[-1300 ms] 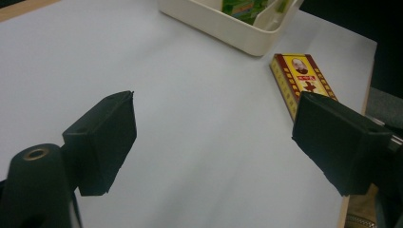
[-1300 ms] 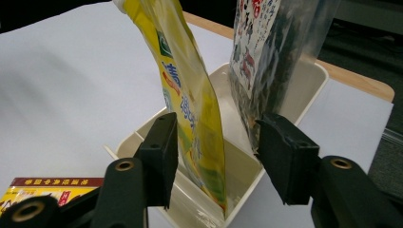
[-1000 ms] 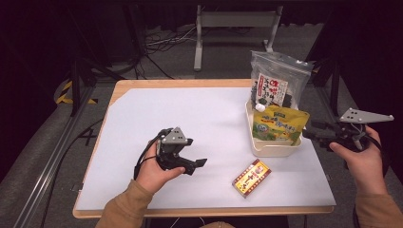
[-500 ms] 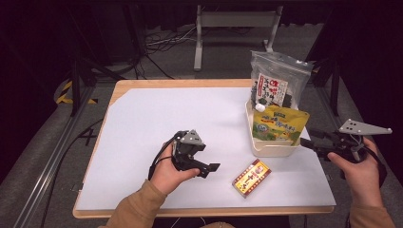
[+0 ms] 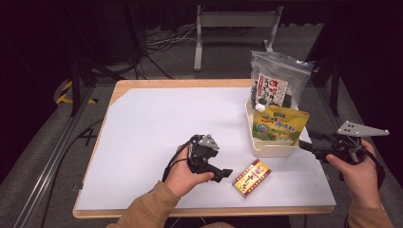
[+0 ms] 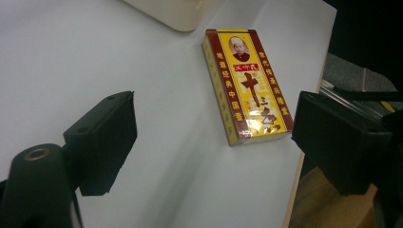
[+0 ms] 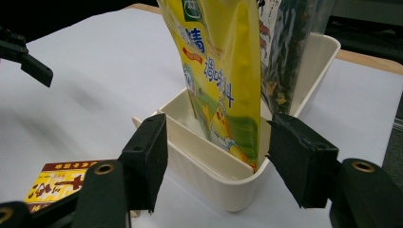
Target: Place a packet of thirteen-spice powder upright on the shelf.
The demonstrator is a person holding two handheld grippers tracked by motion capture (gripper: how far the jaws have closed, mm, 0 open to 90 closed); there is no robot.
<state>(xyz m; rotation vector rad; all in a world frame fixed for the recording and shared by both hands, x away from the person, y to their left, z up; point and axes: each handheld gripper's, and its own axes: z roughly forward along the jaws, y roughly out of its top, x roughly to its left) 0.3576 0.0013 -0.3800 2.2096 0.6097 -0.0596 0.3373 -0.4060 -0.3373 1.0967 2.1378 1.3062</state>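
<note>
Since the earlier frame the left gripper has slid across the table toward the box, its jaws apart and empty, the box just ahead of them, untouched. The box lies flat near the table's front edge, toward the right corner. The right gripper, off the right edge beside the tray, has just been opening, nothing between its jaws.
</note>
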